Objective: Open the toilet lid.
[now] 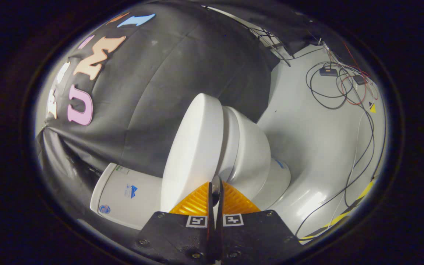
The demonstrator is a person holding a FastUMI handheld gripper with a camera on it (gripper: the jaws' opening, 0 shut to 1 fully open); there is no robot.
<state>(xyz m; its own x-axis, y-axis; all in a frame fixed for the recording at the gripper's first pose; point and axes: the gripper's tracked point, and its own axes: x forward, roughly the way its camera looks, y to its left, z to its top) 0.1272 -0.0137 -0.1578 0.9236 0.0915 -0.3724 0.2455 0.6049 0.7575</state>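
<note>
Gripper: nearest item. Two fingers drawn almost together, a thin slit between them; the edge of the toilet lid runs into that slit at the tips. Both fingers appear to press on the lid's rim, though the contact itself is hard to make out behind the tips.

Toilet lid: white, rounded, partly raised off the bowl, standing just ahead of the fingers.

Seat: white ring beside the lid, a gap showing between the two.

Bowl: white, beyond the seat; its base meets the floor, pale grey and glossy.

Tank: white, on the lid's other side, partly cut off behind the gripper body; small labels, not legible.

Cables: black, red and white, loose on the floor well beyond the bowl, with small dark boxes.

Striped tape: yellow and black, at the floor's edge.
</note>
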